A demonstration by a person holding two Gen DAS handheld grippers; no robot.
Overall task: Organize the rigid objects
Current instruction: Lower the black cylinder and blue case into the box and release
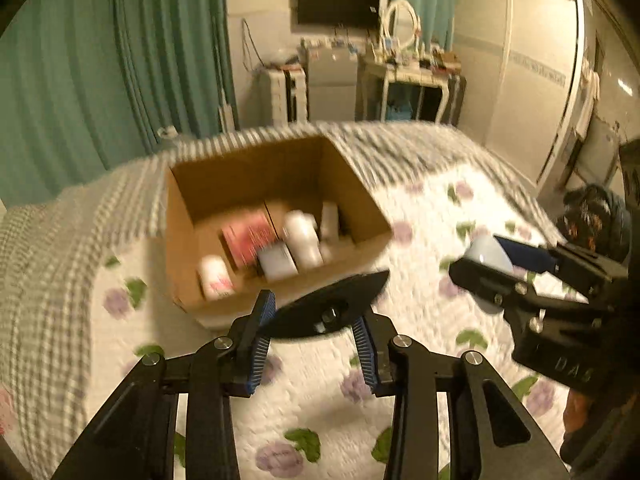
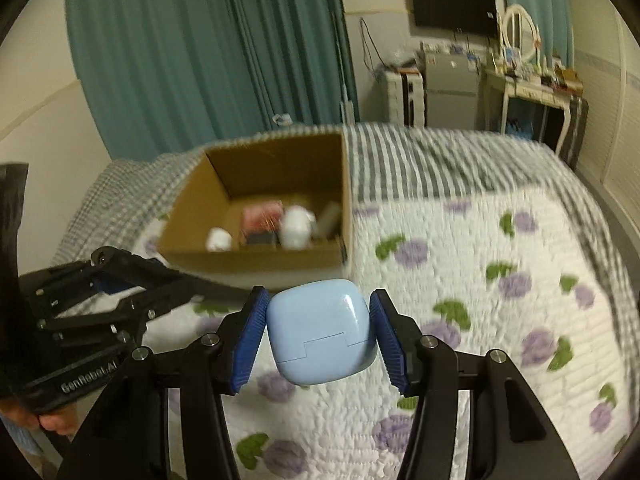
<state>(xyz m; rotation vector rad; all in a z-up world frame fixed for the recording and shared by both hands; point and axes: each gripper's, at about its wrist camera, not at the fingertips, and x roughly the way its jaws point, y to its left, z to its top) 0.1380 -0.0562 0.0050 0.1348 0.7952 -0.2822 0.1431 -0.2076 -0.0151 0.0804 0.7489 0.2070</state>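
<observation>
A light-blue case [image 2: 322, 330] is clamped in the right gripper [image 2: 319, 334], a black oval piece [image 1: 326, 306] in the left gripper [image 1: 316, 330], both held near the cardboard box [image 1: 372, 216] on the bed [image 1: 432, 208].

bed [image 2: 460, 248] with floral quilt [image 2: 480, 320] and striped blanket [image 2: 420, 160] — open cardboard box [image 2: 256, 258] sitting on it

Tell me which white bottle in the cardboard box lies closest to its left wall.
The small white bottle with pink print, alone at the front-left of the cardboard box. The bigger white bottle lies right of the red packet, nearer the middle.
</observation>
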